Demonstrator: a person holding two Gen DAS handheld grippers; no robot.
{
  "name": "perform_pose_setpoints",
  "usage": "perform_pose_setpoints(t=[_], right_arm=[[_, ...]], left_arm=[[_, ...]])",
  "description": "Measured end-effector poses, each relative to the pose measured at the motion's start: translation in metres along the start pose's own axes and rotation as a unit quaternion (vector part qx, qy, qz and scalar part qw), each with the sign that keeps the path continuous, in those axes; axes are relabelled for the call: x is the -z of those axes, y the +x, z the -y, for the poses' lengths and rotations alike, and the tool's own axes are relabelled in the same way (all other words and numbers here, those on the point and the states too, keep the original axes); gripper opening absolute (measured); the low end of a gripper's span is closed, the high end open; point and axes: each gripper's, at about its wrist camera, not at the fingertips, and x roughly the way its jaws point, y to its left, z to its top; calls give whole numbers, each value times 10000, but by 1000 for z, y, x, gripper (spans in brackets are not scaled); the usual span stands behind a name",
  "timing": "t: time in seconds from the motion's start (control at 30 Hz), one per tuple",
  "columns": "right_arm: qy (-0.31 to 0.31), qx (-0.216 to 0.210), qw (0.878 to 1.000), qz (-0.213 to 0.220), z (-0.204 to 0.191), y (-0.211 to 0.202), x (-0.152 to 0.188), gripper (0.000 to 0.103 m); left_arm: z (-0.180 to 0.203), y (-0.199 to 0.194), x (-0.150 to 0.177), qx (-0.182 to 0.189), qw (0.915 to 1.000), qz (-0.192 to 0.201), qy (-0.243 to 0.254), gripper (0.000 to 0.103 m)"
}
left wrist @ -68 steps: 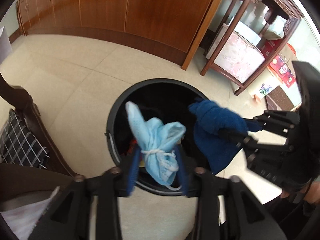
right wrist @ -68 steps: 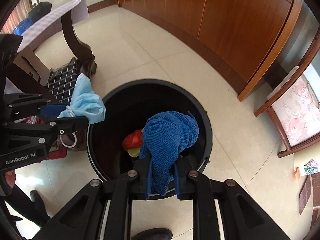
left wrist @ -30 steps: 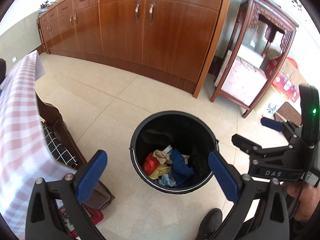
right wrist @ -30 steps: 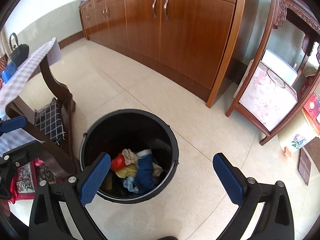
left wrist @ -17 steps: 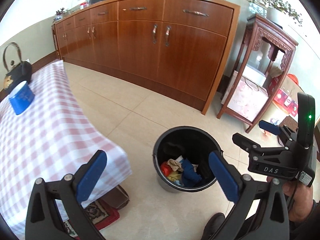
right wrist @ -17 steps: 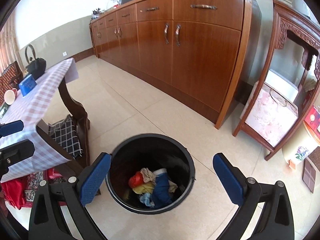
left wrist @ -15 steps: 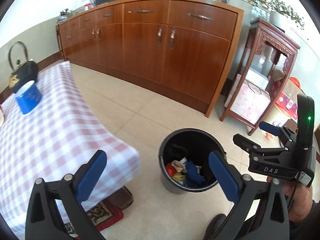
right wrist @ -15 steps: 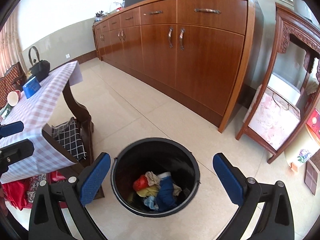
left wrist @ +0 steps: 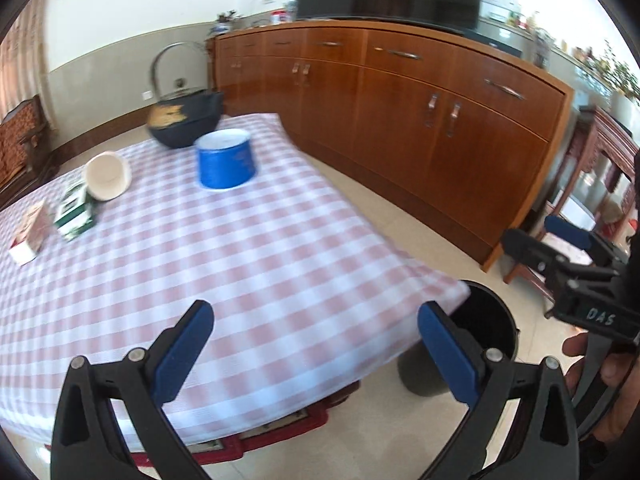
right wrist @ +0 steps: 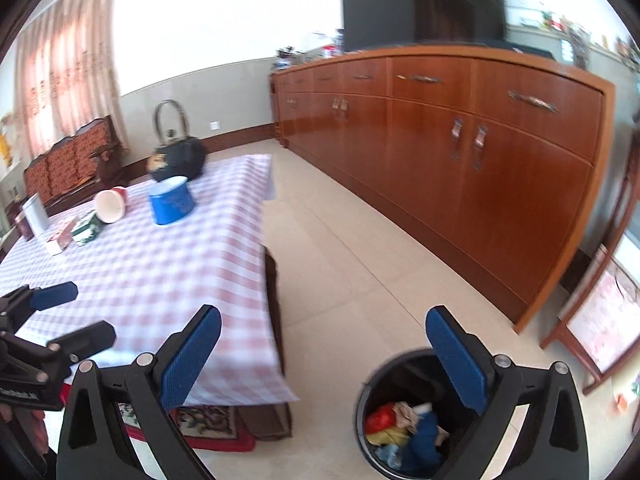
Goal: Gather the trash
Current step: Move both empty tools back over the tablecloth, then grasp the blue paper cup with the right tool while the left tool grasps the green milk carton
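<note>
My left gripper (left wrist: 316, 354) is open and empty, held over the near edge of the pink-checked table (left wrist: 248, 264). My right gripper (right wrist: 324, 358) is also open and empty, between the table corner and the black bin (right wrist: 408, 372). Inside the bin lie a dark blue cloth (right wrist: 422, 436), a red piece (right wrist: 378, 416) and other scraps. In the left wrist view the bin (left wrist: 496, 320) shows partly behind the table corner. On the table lie a tipped white cup (left wrist: 107, 176), a green box (left wrist: 75, 212) and a small carton (left wrist: 30, 236).
A blue tub (left wrist: 226, 164) and a black kettle (left wrist: 184, 118) stand at the table's far end. A long wooden sideboard (right wrist: 480, 152) lines the wall. A red-edged rug (right wrist: 192, 428) lies under the table. A hand (left wrist: 580, 354) holds the right gripper (left wrist: 540, 238).
Both grippers let the mask and blue cloth drop into the bin, opened wide, then rose and swung left. The table top has come into view.
</note>
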Motion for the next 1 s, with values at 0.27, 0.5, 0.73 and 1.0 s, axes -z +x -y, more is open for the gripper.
perform_pose_setpoints(t=[0.27,0.5,0.73,1.0], right_arm=[[-437,-885,9951,-13,-85,15,-24,103],[-545,-1273,9902,-189,-142,42,-35,103],[-700,-903,9921,-511,-169,85,-65,103],[-1029,-836,9882,-773,-192,148,-95,103]], left_arm=[[-81,-23,11,-567,9969,196,-508,102],[-149,-31,11,-1133,9855,357,-1210,102],[-200,-14,-6,-1610,9727,261,-1648,102],[-233,35,-34,-1892,9665,90,-1734,101]])
